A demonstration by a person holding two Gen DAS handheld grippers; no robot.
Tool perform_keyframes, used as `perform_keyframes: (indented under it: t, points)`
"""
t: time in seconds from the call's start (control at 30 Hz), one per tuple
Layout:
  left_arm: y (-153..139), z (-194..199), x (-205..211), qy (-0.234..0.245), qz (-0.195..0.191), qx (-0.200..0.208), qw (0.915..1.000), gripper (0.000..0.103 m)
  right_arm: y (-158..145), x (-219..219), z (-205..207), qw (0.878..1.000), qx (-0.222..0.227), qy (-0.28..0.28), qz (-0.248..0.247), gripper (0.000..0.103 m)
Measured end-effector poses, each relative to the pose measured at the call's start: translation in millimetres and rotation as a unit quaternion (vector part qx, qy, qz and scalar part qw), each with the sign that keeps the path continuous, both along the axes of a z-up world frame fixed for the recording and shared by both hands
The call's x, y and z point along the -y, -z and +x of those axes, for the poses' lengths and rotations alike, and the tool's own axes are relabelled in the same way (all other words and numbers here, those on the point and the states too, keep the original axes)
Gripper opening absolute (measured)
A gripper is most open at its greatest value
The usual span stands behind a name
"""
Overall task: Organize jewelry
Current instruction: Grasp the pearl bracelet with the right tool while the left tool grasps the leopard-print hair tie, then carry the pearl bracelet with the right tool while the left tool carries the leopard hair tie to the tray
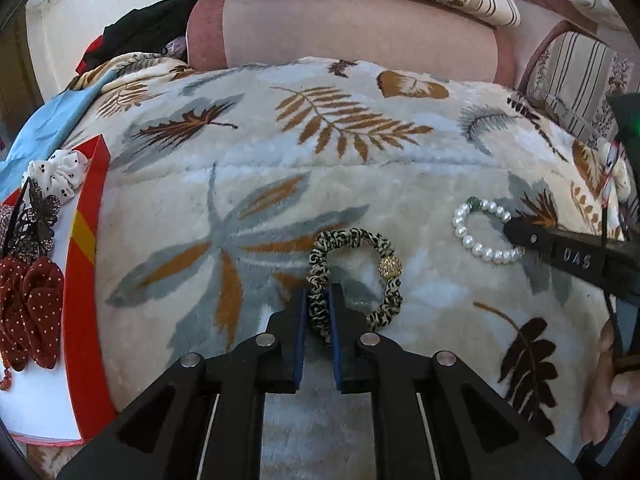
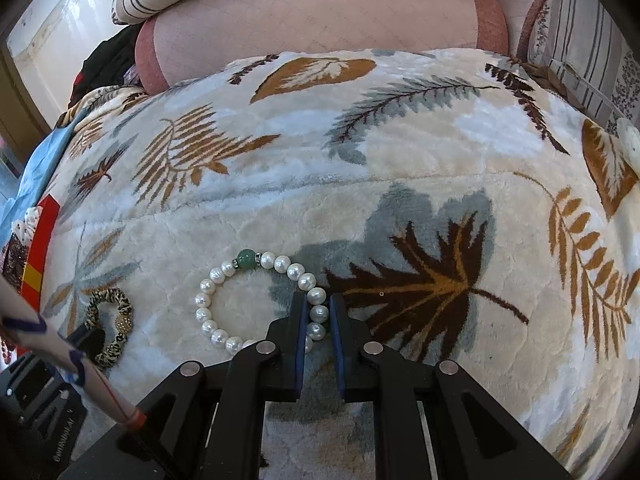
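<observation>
A leopard-print hair tie with a gold bead (image 1: 382,276) lies on the leaf-patterned blanket (image 1: 280,184). My left gripper (image 1: 319,298) is shut on its left side. A white pearl bracelet with a green bead (image 2: 224,280) lies to the right of the hair tie. My right gripper (image 2: 319,308) is shut on the bracelet's right side; it shows in the left wrist view (image 1: 516,232) at the bracelet (image 1: 472,236). The hair tie (image 2: 116,320) and the left gripper's fingers (image 2: 86,338) show at the left of the right wrist view.
A red-and-white box (image 1: 84,280) at the left holds a red dotted scrunchie (image 1: 28,312), a white dotted scrunchie (image 1: 60,172) and a dark flower clip (image 1: 38,220). Pink and striped cushions (image 1: 360,28) lie behind the blanket. Blue cloth (image 1: 44,128) lies at far left.
</observation>
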State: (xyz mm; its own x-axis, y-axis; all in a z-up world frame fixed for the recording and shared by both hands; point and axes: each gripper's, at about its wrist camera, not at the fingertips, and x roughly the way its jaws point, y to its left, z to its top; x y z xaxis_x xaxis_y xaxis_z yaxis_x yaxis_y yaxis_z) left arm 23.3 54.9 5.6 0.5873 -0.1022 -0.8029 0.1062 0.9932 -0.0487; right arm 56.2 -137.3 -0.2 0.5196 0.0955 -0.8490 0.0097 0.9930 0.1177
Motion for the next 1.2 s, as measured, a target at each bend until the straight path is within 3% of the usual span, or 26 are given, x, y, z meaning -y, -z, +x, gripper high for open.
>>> perform_keyframes:
  t: [0.27, 0.5, 0.7, 1.2]
  points:
    - [-7, -3, -4, -0.004, -0.015, 0.027, 0.9995, 0.005, -10, -8, -5, 0.999, 0.028, -0.002, -0.027, 0.01]
    - [-37, -16, -8, -0.016, -0.01, 0.115, 0.9932, 0.005, -44, -10, -20, 0.994, 0.112, -0.007, 0.018, 0.01]
    - [-42, -15, -12, -0.022, -0.017, 0.124, 0.9918, 0.005, -68, -17, -33, 0.984, 0.167, -0.025, 0.058, 0.01]
    - [-38, -13, -12, -0.021, -0.017, 0.114, 0.9931, 0.005, -72, -16, -38, 0.98, 0.173, -0.039, 0.092, 0.01]
